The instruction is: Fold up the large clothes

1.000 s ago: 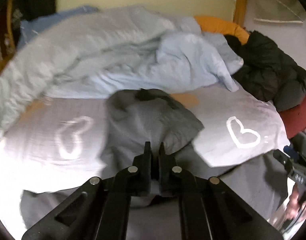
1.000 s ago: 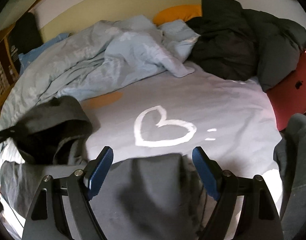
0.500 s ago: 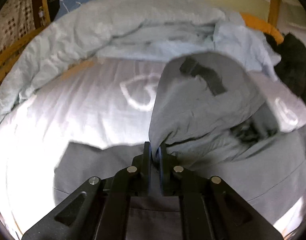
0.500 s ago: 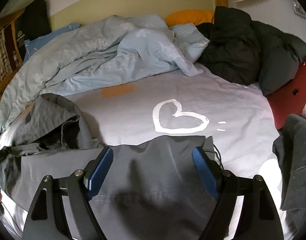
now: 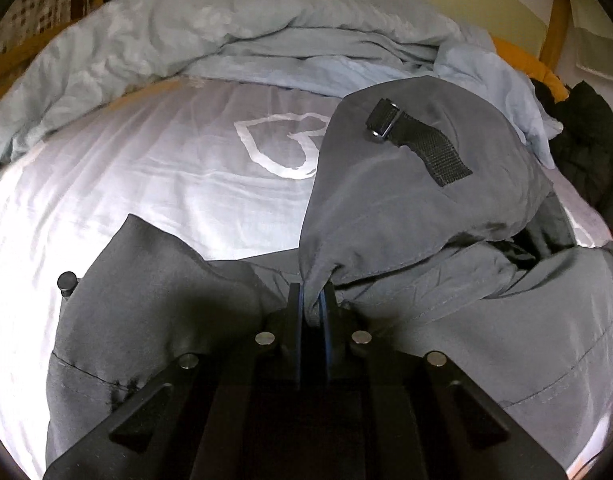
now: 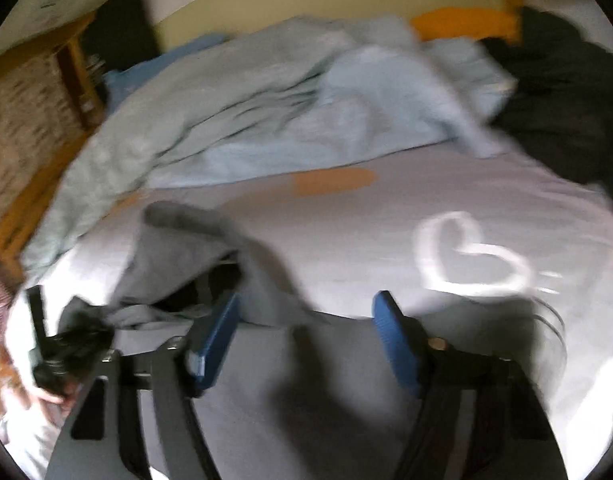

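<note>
A large grey jacket lies across the near part of the bed on a pale sheet with white hearts. Its hood, with a black strap tab, is raised and lies over the jacket body. My left gripper is shut on the hood's edge. In the blurred right wrist view the jacket spreads under my right gripper, which is open and empty above it, with the hood and the left gripper to its left.
A crumpled light blue duvet fills the far side of the bed. A black puffer coat and an orange pillow lie at the far right. A wooden bed frame runs along the left.
My left gripper has carried the hood down and toward me, onto the jacket body. My right gripper has swung left, still open, and its view is now motion-blurred.
</note>
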